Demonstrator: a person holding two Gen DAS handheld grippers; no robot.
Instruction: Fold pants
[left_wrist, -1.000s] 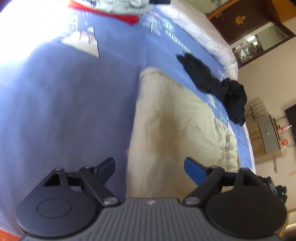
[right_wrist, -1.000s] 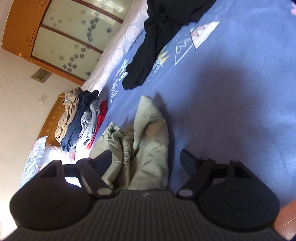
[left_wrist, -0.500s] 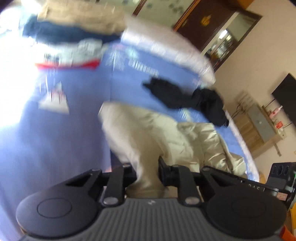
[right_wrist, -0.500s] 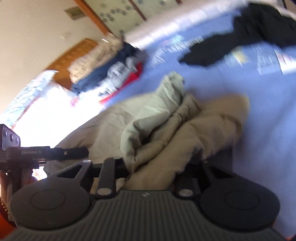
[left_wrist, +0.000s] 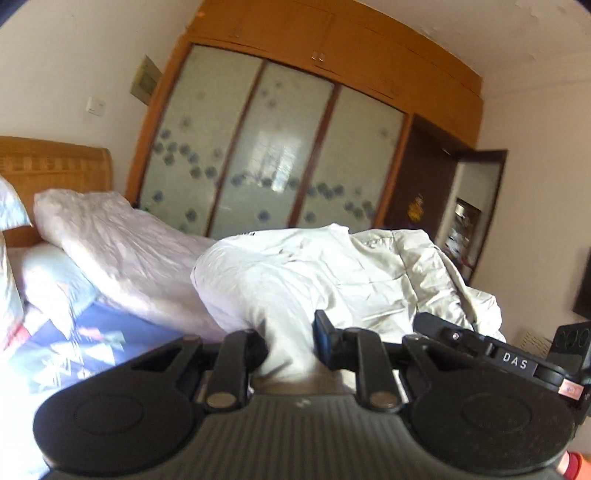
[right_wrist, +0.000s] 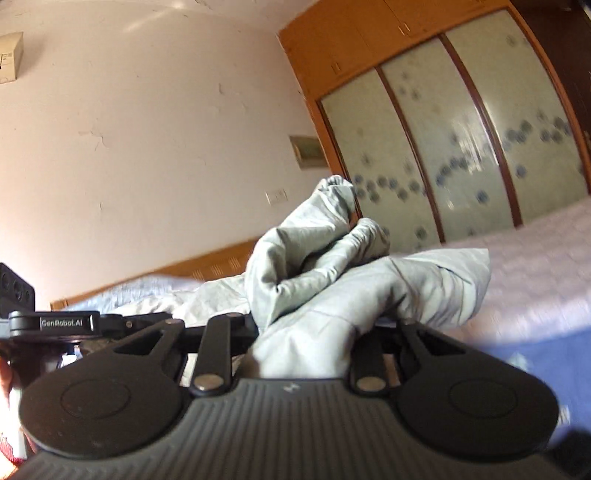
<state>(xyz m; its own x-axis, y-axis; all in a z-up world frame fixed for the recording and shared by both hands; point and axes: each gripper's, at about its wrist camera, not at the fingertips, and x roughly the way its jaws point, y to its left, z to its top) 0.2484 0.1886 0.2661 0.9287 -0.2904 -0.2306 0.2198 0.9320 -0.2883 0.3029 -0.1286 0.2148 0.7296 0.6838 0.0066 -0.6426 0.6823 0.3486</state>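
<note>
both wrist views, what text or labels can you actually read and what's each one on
"DAS": white letters on a black label on the right gripper, seen in the left wrist view.
"GenRobot.AI": label on the left gripper, seen in the right wrist view; the first letter is blurry.
The gold emblem on the dark door is too blurred to read.

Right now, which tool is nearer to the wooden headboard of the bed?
Left. The left tool grips the pants on the headboard side; the right tool holds their other end, farther away.
</note>
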